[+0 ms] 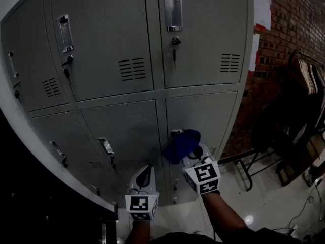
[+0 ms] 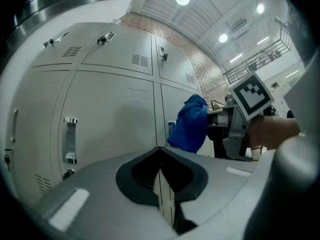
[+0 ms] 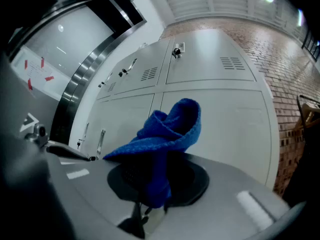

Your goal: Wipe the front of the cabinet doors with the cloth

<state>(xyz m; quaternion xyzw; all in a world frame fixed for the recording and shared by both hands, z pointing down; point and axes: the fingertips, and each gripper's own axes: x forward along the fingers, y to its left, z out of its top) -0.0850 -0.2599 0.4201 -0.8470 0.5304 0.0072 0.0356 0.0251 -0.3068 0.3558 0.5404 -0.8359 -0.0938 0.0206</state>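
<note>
Head view: a grey cabinet fills the upper left, its doors set in 2 rows. The left gripper hangs low before the bottom row, empty. The right gripper sits just beside it on the right and holds a blue cloth up at the lower right door, close under that door's handle. Whether cloth and door touch cannot be told here. A brick wall stands to the right.

Left gripper view: the left gripper has its jaws pressed together with nothing between them. It points at the seam between 2 doors. Beyond, on the right, the cloth hangs bunched from the right gripper in front of the door.

Right gripper view: the right gripper is clamped on the cloth, which rises from the jaws in a folded bunch. The door lies behind it, plain and grey.
</note>
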